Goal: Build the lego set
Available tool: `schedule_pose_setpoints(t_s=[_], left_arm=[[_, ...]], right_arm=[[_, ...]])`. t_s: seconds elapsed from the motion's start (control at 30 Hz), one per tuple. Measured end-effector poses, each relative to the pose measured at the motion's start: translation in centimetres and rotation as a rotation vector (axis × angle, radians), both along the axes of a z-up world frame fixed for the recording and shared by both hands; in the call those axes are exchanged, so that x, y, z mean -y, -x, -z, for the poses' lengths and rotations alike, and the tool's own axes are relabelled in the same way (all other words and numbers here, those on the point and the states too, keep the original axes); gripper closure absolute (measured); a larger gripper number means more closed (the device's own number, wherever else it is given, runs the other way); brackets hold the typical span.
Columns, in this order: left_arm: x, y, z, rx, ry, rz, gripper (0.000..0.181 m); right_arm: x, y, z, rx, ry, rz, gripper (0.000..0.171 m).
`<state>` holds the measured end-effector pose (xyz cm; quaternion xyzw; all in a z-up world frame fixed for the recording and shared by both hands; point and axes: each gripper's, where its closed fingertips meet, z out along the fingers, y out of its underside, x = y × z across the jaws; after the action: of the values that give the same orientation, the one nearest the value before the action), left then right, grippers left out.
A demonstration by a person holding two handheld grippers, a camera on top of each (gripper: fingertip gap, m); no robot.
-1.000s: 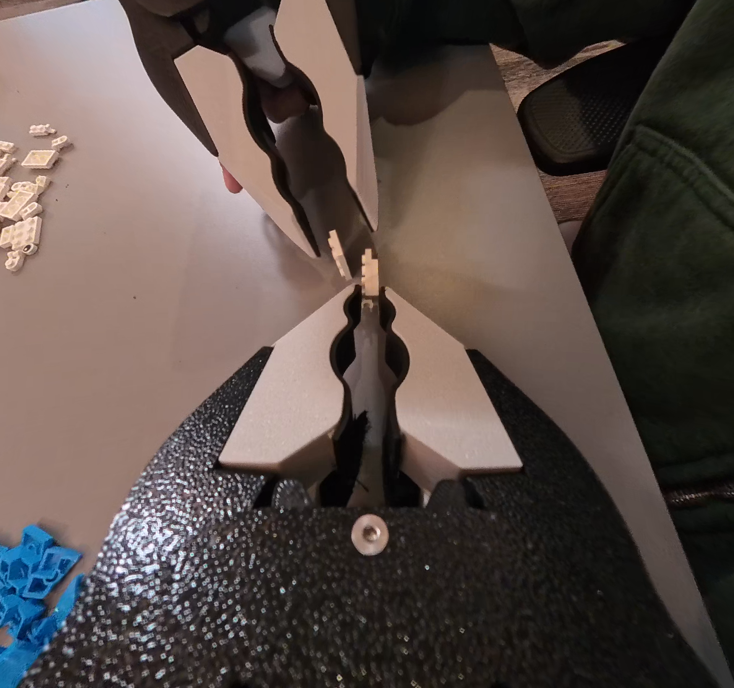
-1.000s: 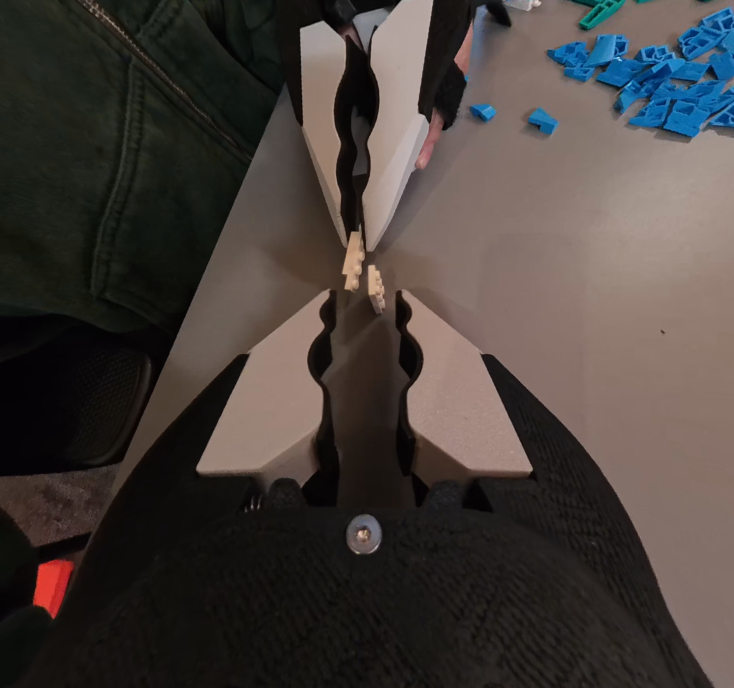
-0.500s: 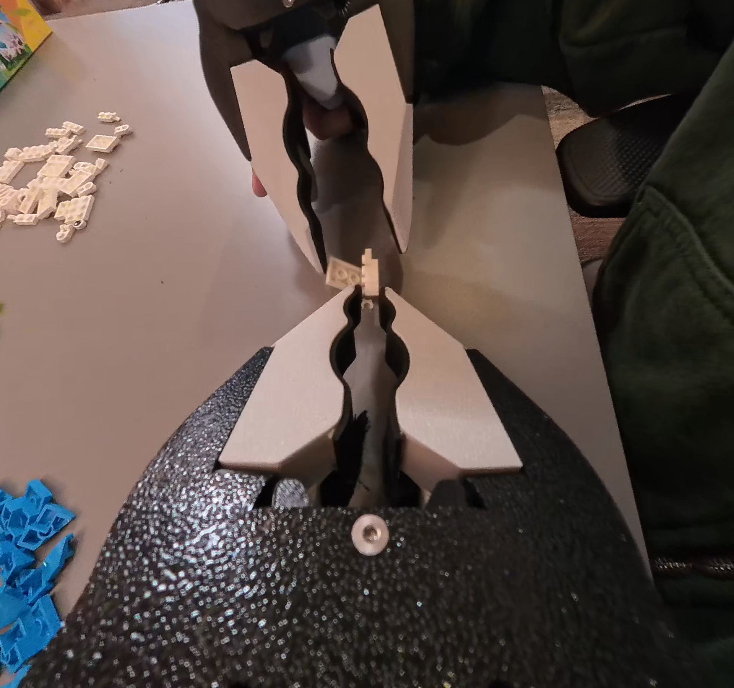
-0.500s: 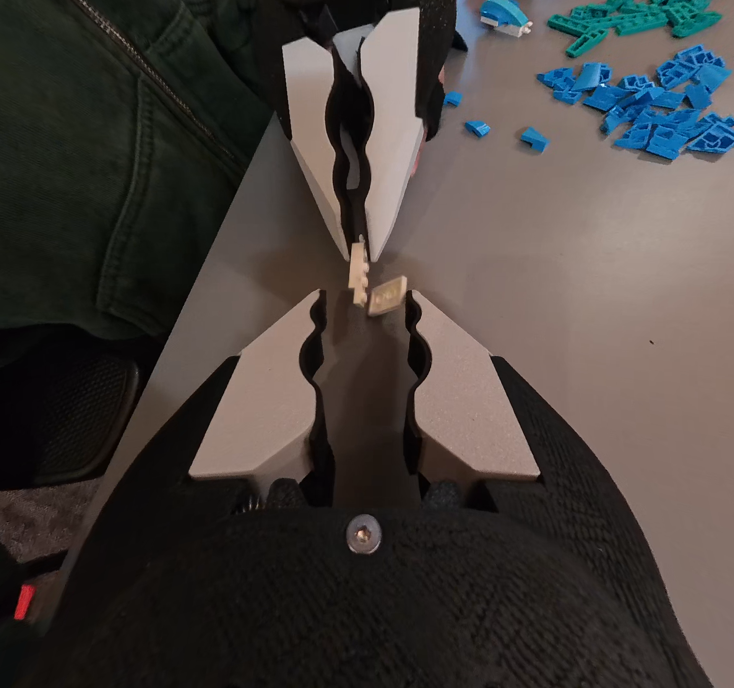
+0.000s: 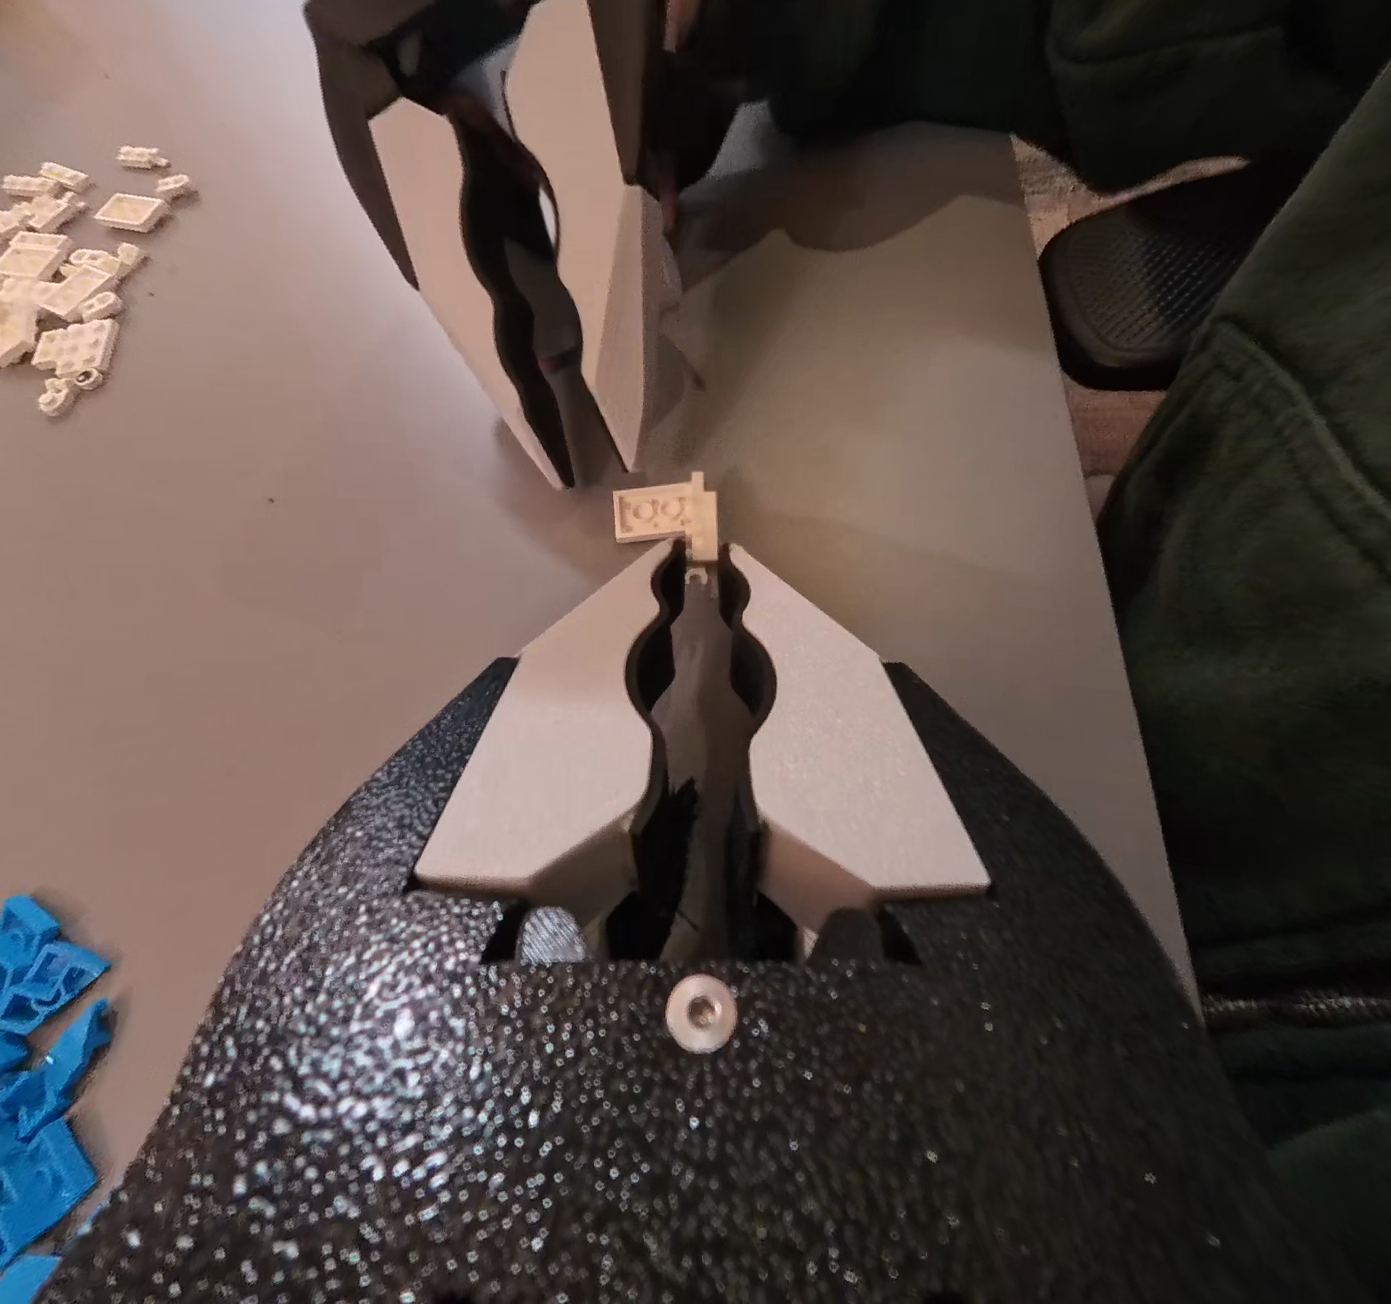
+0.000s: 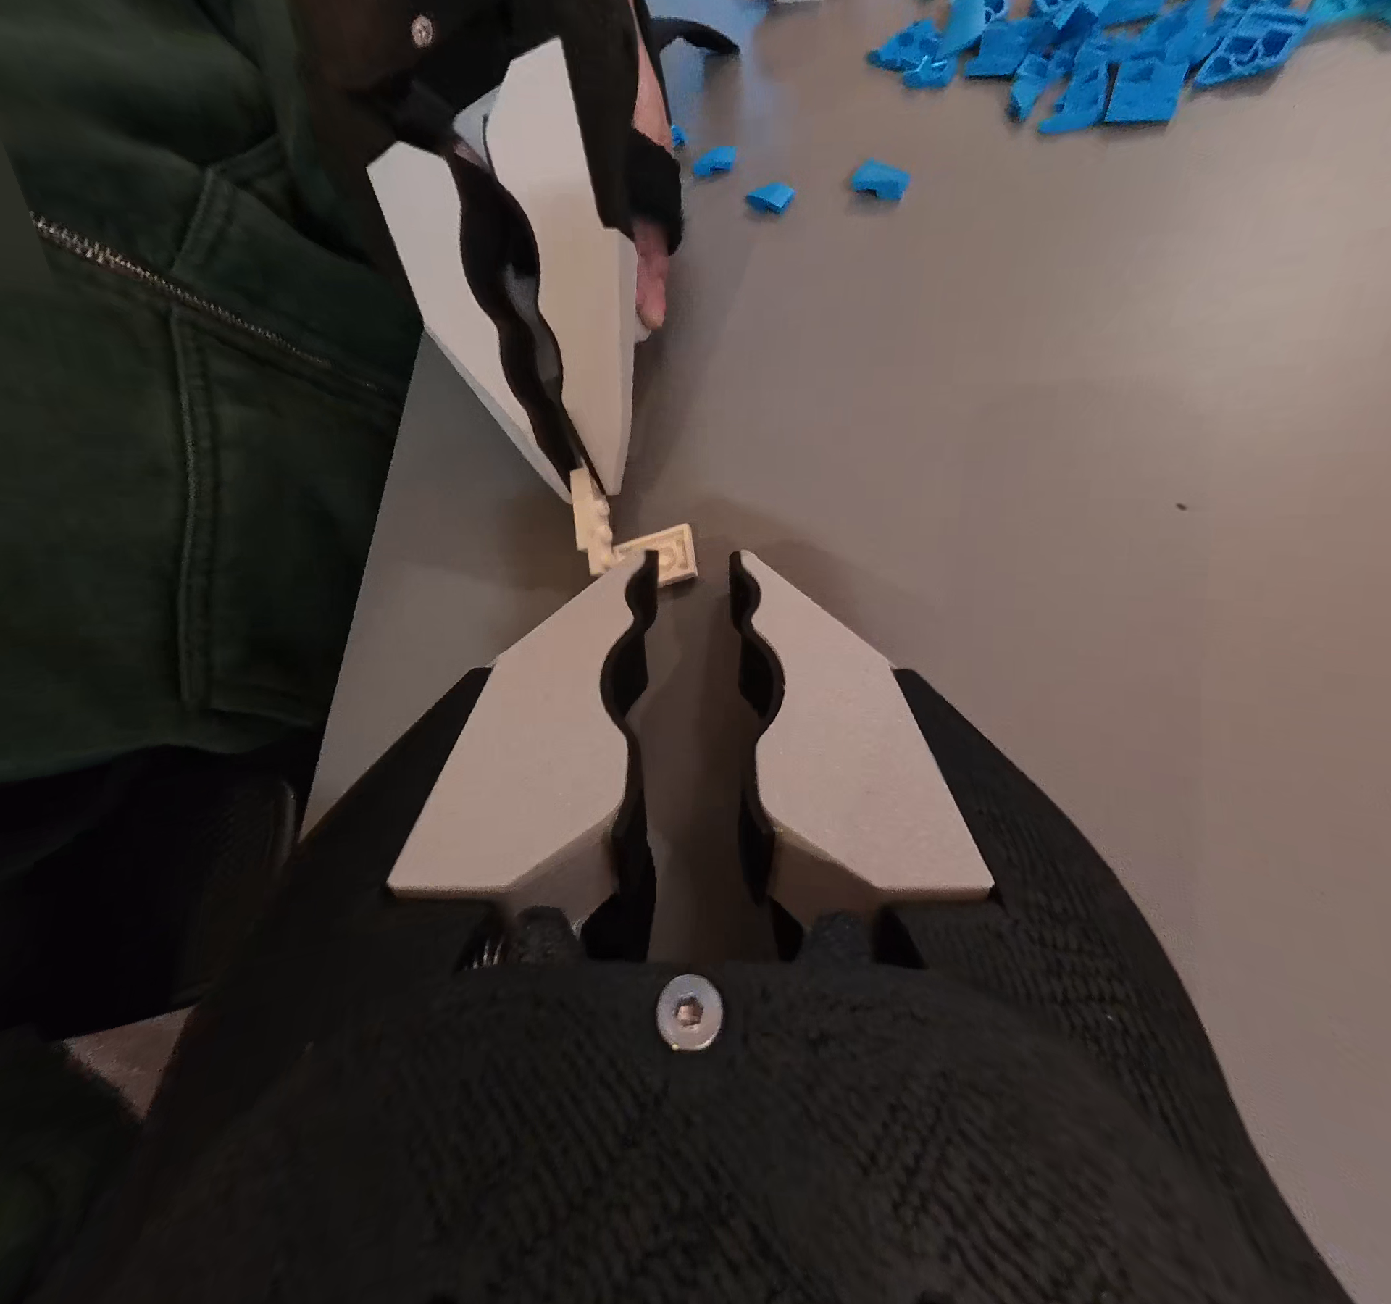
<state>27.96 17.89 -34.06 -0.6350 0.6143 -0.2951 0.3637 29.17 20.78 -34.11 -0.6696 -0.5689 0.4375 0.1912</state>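
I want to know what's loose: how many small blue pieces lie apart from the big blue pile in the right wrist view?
3: blue pieces and, in a row before the blue pile. A fourth may hide behind the left gripper.

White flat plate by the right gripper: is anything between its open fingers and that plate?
Nothing visible. The right gripper is open, and the white flat plate lies just past its left fingertip, joined at an angle to the white piece that the left gripper pinches. Bare table surrounds them.
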Motion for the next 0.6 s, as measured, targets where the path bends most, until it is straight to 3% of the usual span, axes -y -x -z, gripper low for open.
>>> schedule_pose_setpoints(t_s=[0.03,0.23,0.4,0.6], left_arm=[[0.0,0.0,0.3,-0.024,-0.013,0.004,0.176],[-0.3,0.3,0.7,-0.054,-0.025,-0.004,0.176],[-0.2,0.4,0.7,-0.047,-0.013,0.002,0.176],[0.0,0.5,0.6,-0.043,-0.026,0.017,0.176]], right_arm=[[0.1,-0.1,0.1,0.019,0.006,-0.005,0.154],[0.6,0.6,0.6,0.108,0.006,-0.047,0.154],[-0.7,1.4,0.5,0.141,0.049,0.012,0.153],[-0.5,2.1,0.9,0.326,-0.086,-0.023,0.158]])
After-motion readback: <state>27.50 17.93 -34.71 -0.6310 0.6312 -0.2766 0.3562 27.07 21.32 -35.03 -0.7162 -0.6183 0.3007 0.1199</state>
